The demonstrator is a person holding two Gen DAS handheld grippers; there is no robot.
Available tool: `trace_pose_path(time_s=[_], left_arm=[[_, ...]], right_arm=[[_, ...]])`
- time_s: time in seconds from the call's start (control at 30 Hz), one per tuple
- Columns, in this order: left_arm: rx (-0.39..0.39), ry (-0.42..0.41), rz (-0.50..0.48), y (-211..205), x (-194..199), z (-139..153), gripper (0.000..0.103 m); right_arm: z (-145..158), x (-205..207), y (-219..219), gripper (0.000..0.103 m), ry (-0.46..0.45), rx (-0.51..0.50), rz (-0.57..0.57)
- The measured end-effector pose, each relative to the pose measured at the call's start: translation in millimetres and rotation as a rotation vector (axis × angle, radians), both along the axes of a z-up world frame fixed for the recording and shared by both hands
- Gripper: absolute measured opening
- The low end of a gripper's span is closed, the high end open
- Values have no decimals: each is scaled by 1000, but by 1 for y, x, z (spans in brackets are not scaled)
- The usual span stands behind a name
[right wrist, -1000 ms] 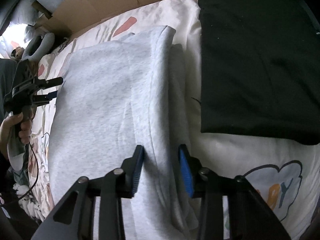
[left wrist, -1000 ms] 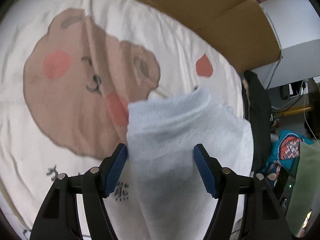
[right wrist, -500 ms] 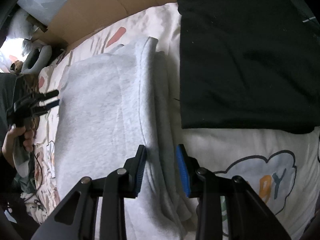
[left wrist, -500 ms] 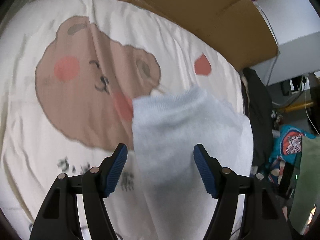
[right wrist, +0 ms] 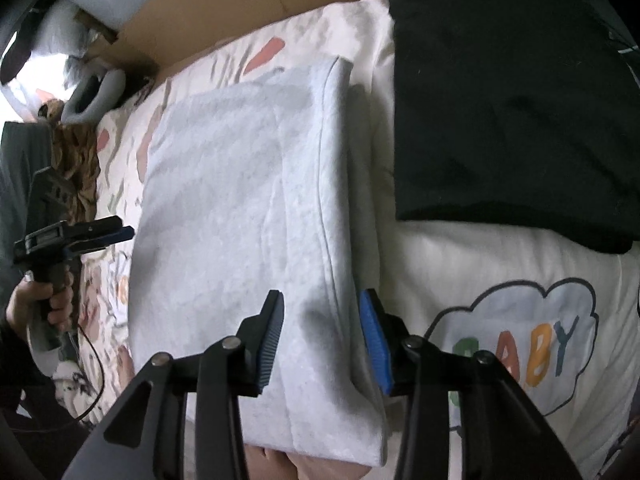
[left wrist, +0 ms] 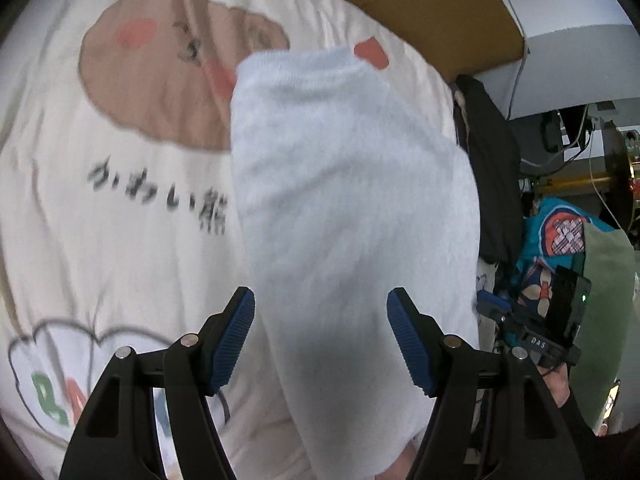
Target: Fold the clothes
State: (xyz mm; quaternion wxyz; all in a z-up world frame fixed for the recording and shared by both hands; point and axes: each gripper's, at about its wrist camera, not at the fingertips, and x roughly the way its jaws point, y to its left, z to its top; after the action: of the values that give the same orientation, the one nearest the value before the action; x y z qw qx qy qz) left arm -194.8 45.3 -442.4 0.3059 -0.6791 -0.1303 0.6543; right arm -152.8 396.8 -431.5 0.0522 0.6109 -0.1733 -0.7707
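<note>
Right wrist view showed the right gripper (right wrist: 322, 334) nearest the lens, its jaws opening with the seamed fold of the light grey sweatshirt (right wrist: 248, 216) between them, the blue pads just clear of the cloth. That garment lay folded flat on the cream printed bedsheet (right wrist: 500, 276), beside a folded black garment (right wrist: 508, 100) further right. Off to the left, a hand (right wrist: 44, 304) held the left gripper (right wrist: 108, 234) at the sweatshirt's far edge. Beyond the bed stood brown cardboard (right wrist: 224, 12)

Left wrist view showed the left gripper (left wrist: 320, 340) released, its pads standing wide on either side of the sweatshirt's (left wrist: 352, 208) edge without pressing it. Past the cloth the sheet's brown bear print (left wrist: 160, 80) lay blurred, with dark clothing (left wrist: 492, 168) heaped at the right
</note>
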Motion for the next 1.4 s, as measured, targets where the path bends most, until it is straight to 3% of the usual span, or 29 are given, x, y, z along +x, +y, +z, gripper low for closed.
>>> trace_pose_path(time_s=[0.03, 0.07, 0.1, 0.27, 0.4, 0.57, 0.8, 0.93, 1.17, 1.4], left_arm=[[-4, -9, -4, -1, 4, -2, 69], [-2, -15, -12, -1, 7, -3, 63], [2, -20, -23, 0, 12, -4, 50], [-4, -50, -39, -1, 25, -8, 31], [0, -63, -43, -3, 34, -7, 25], [4, -75, -54, -9, 44, -9, 25], [-52, -93, -72, 0, 48, -36, 26], [-58, -105, -68, -1, 45, -31, 26], [32, -93, -84, 1, 50, 6, 25], [87, -160, -147, 21, 67, 12, 25]], right_arm=[[-2, 1, -1, 38, -4, 7, 6], [-4, 2, -2, 38, -9, 16, 11], [-6, 1, -3, 38, -11, 26, 14], [-20, 2, 4, 37, -41, 65, -8], [-25, 2, 3, 34, -39, 96, -1], [-34, 0, 7, 32, -56, 99, -17], [-46, 1, 13, 32, -67, 74, -40], [-45, 2, 15, 32, -69, 66, -46], [-36, 6, 15, 32, -73, 39, -45], [-18, 15, 12, 32, -62, 36, -6]])
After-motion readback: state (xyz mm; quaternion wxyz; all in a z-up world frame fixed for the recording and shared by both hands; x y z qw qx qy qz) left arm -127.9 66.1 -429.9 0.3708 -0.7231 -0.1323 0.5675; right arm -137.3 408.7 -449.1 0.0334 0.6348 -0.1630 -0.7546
